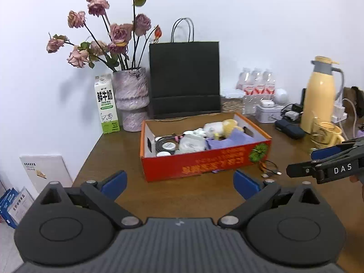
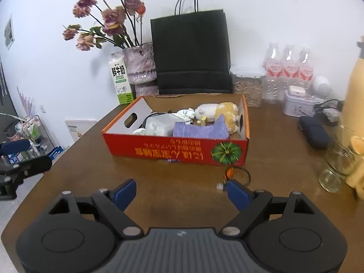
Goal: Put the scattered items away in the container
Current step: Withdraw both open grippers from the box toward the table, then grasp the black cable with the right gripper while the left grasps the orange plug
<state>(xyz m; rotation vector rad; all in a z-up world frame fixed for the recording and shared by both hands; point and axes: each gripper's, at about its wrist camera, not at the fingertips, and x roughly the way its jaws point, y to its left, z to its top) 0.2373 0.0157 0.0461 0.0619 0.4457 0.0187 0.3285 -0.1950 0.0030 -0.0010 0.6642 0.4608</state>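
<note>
An open red cardboard box sits on the brown table. It holds a plush toy, a purple cloth, a white pouch and round tins. A small cable with orange and black ends lies on the table by the box's front right corner. My left gripper is open, with nothing between its blue pads, short of the box. My right gripper is open too, nothing in it, near the cable; from the left wrist view it shows at the right edge.
Behind the box stand a milk carton, a vase of dried roses, a black paper bag and bottled water. At the right are a yellow thermos, a glass, a dark case and a white tin.
</note>
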